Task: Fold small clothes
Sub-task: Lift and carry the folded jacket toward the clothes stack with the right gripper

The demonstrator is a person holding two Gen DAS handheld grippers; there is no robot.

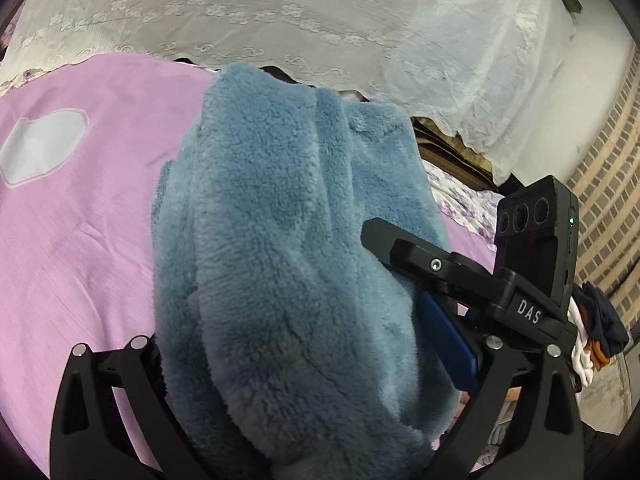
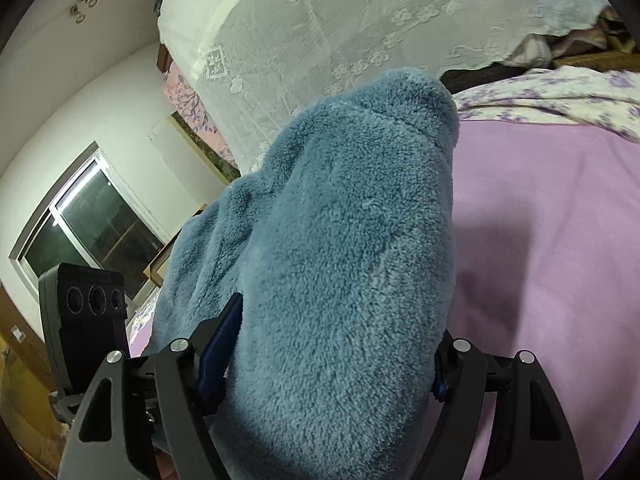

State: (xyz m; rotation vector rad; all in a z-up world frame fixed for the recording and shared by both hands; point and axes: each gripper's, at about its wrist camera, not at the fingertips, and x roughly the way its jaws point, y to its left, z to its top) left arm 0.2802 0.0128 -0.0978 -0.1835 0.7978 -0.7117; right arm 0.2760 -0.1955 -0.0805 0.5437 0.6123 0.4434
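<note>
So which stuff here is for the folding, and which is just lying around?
For the folding:
- blue fleece, gripped on both sides
- left gripper
- right gripper
- pink sheet, the surface under it

Just lying around:
- lace cover
- floral cloth
- bundle of clothes
- window

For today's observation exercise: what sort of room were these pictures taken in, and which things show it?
Most likely a bedroom. A pink bedsheet covers a wide flat bed, a white lace cover lies over bedding behind it, and a window sits in a plain white wall.
</note>
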